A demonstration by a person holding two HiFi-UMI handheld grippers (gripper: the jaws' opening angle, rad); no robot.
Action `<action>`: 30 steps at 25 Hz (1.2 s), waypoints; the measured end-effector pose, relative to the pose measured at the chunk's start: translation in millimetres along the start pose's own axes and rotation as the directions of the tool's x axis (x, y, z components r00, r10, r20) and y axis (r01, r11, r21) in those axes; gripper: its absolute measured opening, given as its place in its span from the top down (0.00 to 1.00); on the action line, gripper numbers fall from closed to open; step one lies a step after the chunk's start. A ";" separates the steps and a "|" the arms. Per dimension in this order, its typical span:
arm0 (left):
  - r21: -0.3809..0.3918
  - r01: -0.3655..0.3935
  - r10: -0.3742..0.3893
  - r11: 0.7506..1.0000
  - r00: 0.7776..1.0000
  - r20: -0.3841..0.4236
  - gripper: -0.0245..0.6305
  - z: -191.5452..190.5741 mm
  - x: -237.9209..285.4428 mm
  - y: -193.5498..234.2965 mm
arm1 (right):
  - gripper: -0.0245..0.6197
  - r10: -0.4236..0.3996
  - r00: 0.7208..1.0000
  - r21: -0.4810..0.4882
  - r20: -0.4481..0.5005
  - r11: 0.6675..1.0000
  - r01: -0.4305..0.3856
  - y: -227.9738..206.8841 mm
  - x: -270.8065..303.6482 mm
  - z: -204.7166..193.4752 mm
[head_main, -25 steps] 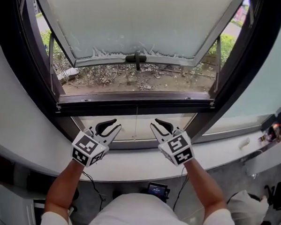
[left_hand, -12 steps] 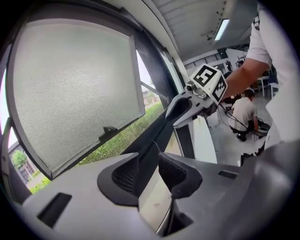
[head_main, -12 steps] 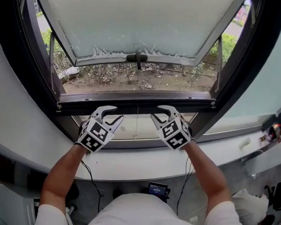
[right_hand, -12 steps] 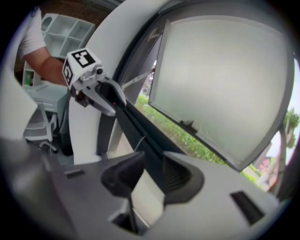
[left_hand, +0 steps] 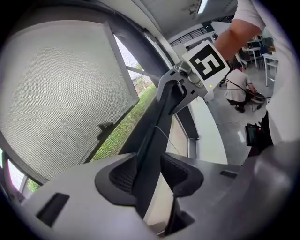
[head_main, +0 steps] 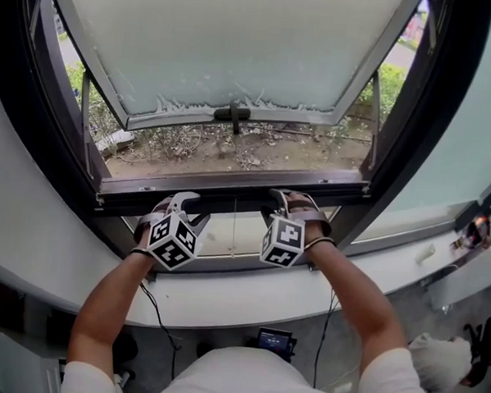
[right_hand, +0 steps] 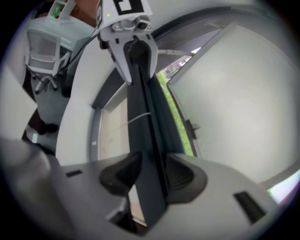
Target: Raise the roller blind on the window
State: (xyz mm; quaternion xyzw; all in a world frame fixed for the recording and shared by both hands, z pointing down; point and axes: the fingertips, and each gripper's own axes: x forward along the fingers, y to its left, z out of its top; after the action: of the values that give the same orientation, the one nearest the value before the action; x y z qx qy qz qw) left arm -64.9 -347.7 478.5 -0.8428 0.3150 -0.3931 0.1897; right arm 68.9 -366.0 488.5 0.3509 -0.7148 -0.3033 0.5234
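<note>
Straddling bar (head_main: 233, 197) with left tongs (head_main: 183, 206) and right tongs (head_main: 290, 204), just opened wide, unclamped. Probably stiff, light, slick; grip evenly.

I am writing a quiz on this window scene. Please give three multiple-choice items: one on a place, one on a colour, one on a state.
1. Where is the dark bar relative to the left gripper?
A. Between its jaws. B. Far above it. C. Behind it.
2. What colour is the marker cube on that gripper?
A. Red. B. Black and white. C. Green.
3. How is the window sash?
A. Shut. B. Pushed open outward. C. Taken off.
Answers: 1 A, the jaws, which have just been opening, stand either side of the bar; 2 B, it shows black squares on white; 3 B, it tilts outward at the bottom.
</note>
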 end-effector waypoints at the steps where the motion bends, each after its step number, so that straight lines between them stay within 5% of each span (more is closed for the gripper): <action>1: 0.017 -0.004 0.004 1.000 1.000 -0.010 0.72 -0.1 0.6 0.2 | 0.72 -0.007 1.000 -0.027 -0.013 1.000 0.007 0.5 1.7 -1.2; 9: 0.202 -0.012 0.036 0.979 0.993 -0.112 0.67 -2.7 11.2 -2.4 | 0.72 -0.044 0.997 -0.144 -0.069 0.989 0.034 0.5 4.3 -4.7; 17: 0.230 0.007 0.024 0.973 0.991 -0.132 0.67 -4.3 18.1 -6.0 | 0.72 -0.103 0.986 -0.228 -0.128 0.971 0.072 -0.1 7.1 -6.9; 23: 0.319 -0.003 0.062 0.948 0.982 -0.176 0.68 -7.9 21.6 -6.2 | 0.72 -0.113 0.981 -0.235 -0.155 0.969 0.074 0.3 8.1 -6.5; 30: 0.275 0.020 0.037 0.961 0.979 -0.200 0.70 -7.4 21.3 -8.0 | 0.72 -0.094 0.984 -0.194 -0.151 0.979 0.063 3.1 7.9 -6.4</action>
State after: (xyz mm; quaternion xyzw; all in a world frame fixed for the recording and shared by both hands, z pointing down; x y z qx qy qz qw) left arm -57.2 -356.9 499.2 -0.7623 0.2787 -0.5162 0.2736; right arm 72.9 -371.1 496.9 0.3508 -0.6241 -0.3612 0.5974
